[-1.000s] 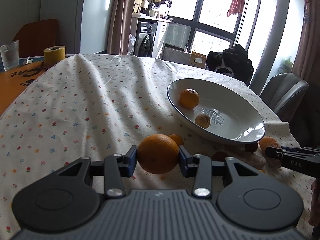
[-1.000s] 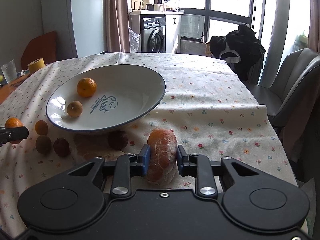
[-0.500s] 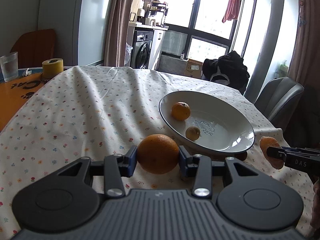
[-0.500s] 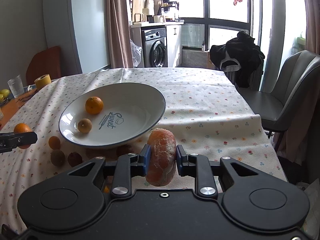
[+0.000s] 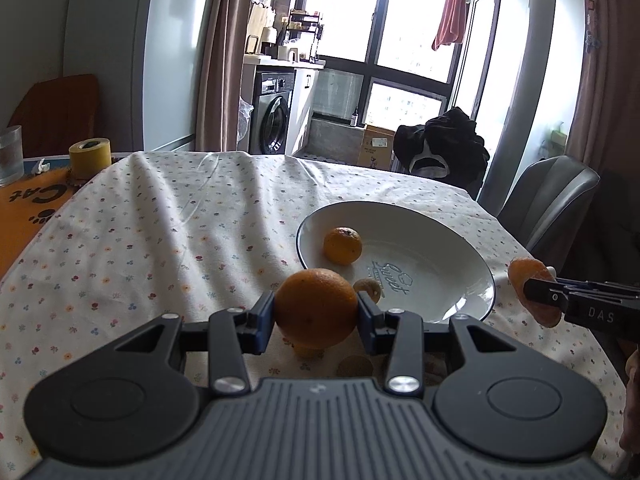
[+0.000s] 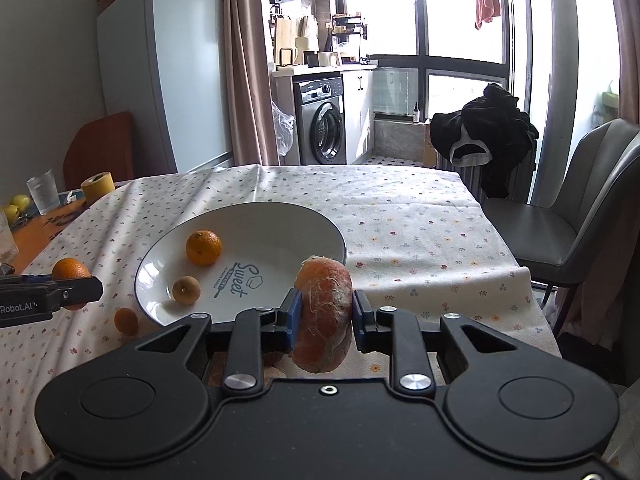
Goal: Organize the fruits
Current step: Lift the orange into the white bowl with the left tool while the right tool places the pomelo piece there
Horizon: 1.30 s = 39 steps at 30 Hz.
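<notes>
My left gripper [image 5: 316, 314] is shut on a round orange [image 5: 315, 307], held above the cloth just short of the white plate [image 5: 436, 236]. My right gripper [image 6: 322, 314] is shut on a peeled, pithy orange fruit [image 6: 323, 312] near the plate's [image 6: 312, 216] front rim. Inside the plate lie a mandarin [image 6: 203, 247] and a small brownish fruit [image 6: 185, 289]. In the left wrist view that mandarin [image 5: 342, 245] lies left of the plate's print, and the right gripper's peeled fruit [image 5: 530, 276] shows at the right. A small orange fruit [image 6: 126, 321] lies on the cloth beside the plate.
A flowered tablecloth [image 5: 160, 232] covers the table. A yellow tape roll [image 5: 89, 154] and a glass [image 5: 9, 154] stand at the far left on an orange mat. A grey chair [image 6: 580, 208] stands to the right, with dark clothing [image 6: 496, 132] behind the table.
Both grippers have risen from the cloth with their fruits held, and the plate now sits lower in both views. The loose fruits near the plate have mostly dropped out of sight.
</notes>
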{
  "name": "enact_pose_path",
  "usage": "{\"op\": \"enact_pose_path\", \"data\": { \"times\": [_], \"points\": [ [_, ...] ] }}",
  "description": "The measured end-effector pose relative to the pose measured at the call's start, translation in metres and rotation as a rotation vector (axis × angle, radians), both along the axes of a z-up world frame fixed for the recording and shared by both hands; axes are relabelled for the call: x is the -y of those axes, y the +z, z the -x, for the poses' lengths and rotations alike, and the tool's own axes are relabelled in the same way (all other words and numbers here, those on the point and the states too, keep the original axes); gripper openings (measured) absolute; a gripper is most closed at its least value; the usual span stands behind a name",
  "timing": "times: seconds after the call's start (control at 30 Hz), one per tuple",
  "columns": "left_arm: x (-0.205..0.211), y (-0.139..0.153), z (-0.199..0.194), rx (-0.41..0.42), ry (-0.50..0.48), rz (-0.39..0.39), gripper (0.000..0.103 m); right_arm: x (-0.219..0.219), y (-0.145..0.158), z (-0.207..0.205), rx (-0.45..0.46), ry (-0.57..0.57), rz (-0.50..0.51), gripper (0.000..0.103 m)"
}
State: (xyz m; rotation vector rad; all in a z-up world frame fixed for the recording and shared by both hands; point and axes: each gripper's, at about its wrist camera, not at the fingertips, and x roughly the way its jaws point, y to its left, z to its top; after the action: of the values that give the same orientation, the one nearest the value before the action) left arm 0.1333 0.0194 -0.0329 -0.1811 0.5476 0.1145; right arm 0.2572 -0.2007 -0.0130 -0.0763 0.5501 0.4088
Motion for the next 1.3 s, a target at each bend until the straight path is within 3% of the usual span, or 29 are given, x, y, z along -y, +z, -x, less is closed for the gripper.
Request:
{"op": "enact_pose_path", "data": {
  "times": [0.77, 1.17, 1.23, 1.27, 1.3],
  "points": [
    [0.014, -0.005, -0.056, -0.039, -0.056, -0.020, 0.041, -0.021, -0.004, -0.037, -0.013, 0.054, -0.016, 0.025],
    [0.012, -0.016, -0.088, -0.064, -0.035, -0.017, 0.042, -0.027, -0.009, -0.058, -0.023, 0.081, -0.036, 0.025],
    [0.012, -0.016, -0.089, -0.059, -0.032, -0.028, 0.044, -0.029, -0.011, -0.060, -0.026, 0.110, -0.040, 0.028],
    [0.012, -0.016, -0.089, -0.059, -0.036, -0.030, 0.045, -0.029, -0.011, -0.060, -0.026, 0.113, -0.046, 0.034],
    [0.011, -0.016, -0.089, -0.062, -0.038, -0.028, 0.045, -0.028, -0.012, -0.059, -0.020, 0.100, -0.049, 0.045]
  ]
}}
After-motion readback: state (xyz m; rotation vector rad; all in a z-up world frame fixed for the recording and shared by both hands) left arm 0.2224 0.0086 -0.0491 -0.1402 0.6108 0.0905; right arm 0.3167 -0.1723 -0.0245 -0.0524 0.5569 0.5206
